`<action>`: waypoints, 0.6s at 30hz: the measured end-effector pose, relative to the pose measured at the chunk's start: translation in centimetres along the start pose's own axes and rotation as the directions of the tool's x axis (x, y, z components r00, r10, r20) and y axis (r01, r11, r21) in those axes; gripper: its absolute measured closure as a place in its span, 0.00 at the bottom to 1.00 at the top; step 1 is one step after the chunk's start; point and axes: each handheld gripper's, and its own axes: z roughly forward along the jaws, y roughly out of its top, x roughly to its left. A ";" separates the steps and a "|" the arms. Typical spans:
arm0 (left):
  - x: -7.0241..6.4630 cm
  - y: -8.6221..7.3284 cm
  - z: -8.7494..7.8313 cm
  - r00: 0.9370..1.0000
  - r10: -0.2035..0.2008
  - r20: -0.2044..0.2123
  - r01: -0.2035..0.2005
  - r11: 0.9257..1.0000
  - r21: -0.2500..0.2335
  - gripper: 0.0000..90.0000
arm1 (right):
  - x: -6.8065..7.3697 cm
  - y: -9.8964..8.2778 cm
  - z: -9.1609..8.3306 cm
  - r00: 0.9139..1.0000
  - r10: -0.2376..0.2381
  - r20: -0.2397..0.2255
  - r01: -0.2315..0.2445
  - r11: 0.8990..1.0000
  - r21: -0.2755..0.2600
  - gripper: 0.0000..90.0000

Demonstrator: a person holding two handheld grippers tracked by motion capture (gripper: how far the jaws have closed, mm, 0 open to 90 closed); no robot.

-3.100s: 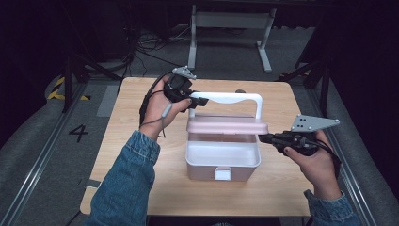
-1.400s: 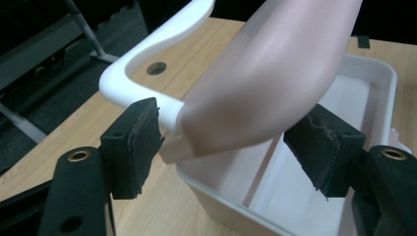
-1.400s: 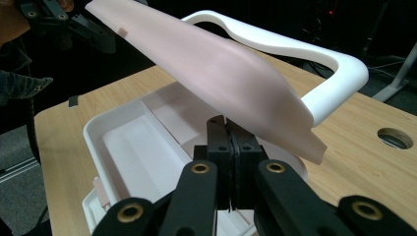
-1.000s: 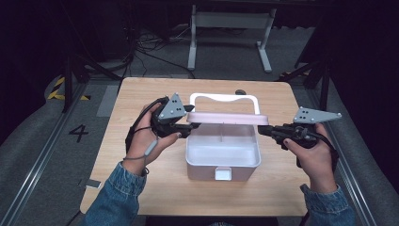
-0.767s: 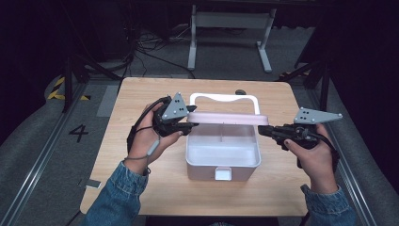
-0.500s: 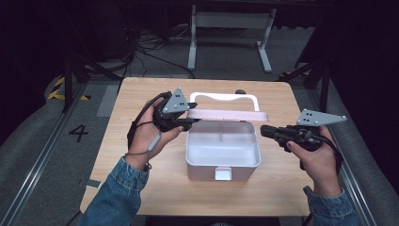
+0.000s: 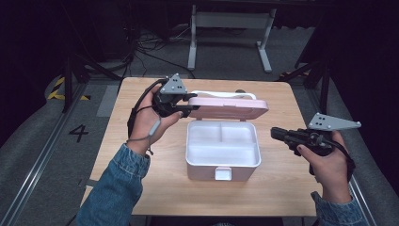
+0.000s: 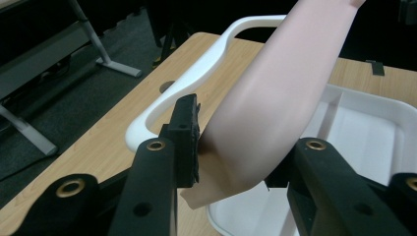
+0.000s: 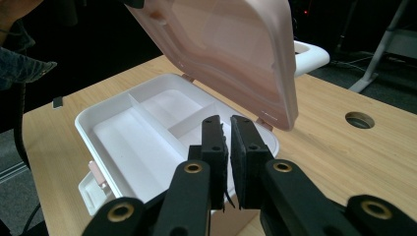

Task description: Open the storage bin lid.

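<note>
Because the left gripper (image 7: 181, 106) is clamped on the left end of the pink lid (image 7: 230, 107), the lid's long axis runs left to right above the white box (image 7: 222, 155), mid-table. The right gripper (image 7: 277, 133), jaws nearly together and empty, hovers off the box's right side, so the left hand is probably the one to swing the lid.

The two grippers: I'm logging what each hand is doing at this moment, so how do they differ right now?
The left gripper is clamped on the left edge of the box's pink lid, holding it raised; the right gripper grips nothing, its jaws nearly shut. The left gripper sits at the back of the white box, while the right gripper stands off its right side, apart from it. Both are black, hand-held and carry a grey plate.
</note>
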 end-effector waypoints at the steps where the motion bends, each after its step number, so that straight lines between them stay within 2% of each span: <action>1: 0.2 0.1 0.0 1.000 -0.003 0.002 0.003 1.000 0.003 0.74 | 0.0 -0.1 -0.1 1.000 0.004 0.006 -0.004 1.000 -0.003 0.95; 7: 1.2 0.4 0.4 0.999 -0.048 0.001 0.048 0.999 0.000 0.77 | -0.3 -0.4 -0.5 1.000 0.015 0.017 -0.015 1.000 -0.004 0.95; 11: 1.8 0.6 0.7 0.998 -0.063 -0.003 0.063 0.998 -0.007 0.78 | -0.3 -0.4 -0.6 1.000 0.015 0.019 -0.015 1.000 -0.003 0.95; 12: 1.9 0.7 0.9 0.997 -0.084 -0.001 0.084 0.996 -0.011 0.78 | -0.3 -0.5 -0.6 1.000 0.020 0.021 -0.020 1.000 -0.002 0.95; 14: 2.1 0.9 1.1 0.996 -0.089 -0.007 0.089 0.996 -0.012 0.78 | -0.3 -0.5 -0.6 1.000 0.021 0.022 -0.021 1.000 -0.001 0.95; 18: 2.6 1.7 1.8 0.995 -0.093 -0.037 0.093 0.995 0.020 0.78 | -0.4 -0.7 -0.4 1.000 0.026 0.016 -0.026 1.000 0.007 0.94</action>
